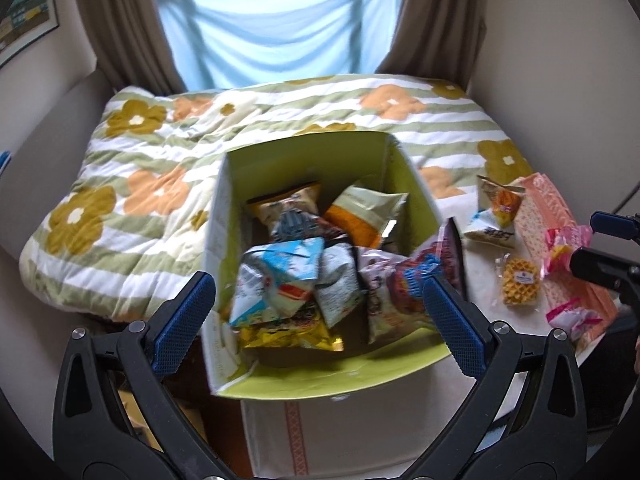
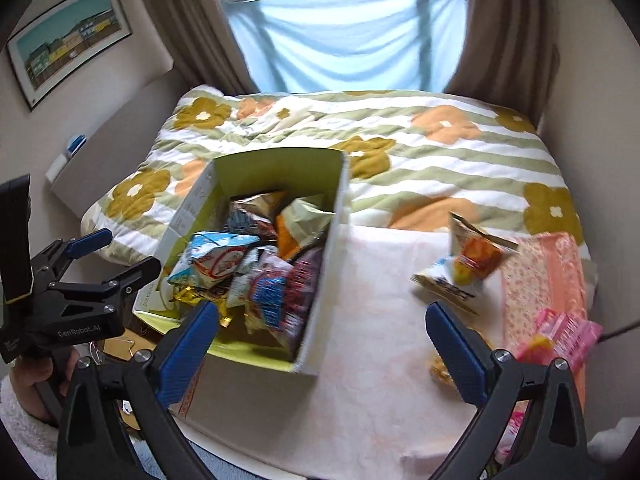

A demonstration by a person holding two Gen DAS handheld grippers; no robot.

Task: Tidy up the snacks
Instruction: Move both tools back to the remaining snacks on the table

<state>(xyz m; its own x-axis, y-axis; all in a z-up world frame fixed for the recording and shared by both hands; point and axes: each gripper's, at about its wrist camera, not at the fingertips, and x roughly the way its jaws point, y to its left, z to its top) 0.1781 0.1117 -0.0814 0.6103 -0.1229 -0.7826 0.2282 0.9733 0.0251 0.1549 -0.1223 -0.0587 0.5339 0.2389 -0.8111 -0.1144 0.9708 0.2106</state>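
Now both tools are gaping wide and empty: right tool [image 2: 322, 344] should be descending squarely over the orange packet [image 2: 474, 260] ahead-right, left tool [image 1: 320, 312] hovering above the box [image 1: 412, 364].

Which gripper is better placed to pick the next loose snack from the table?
Right. The right gripper is open above the table near the waffle snack; the left gripper hovers over the box.

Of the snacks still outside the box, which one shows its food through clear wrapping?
The waffle, a yellow grid in clear wrap beside the pink packets; the other loose snacks have printed opaque bags.
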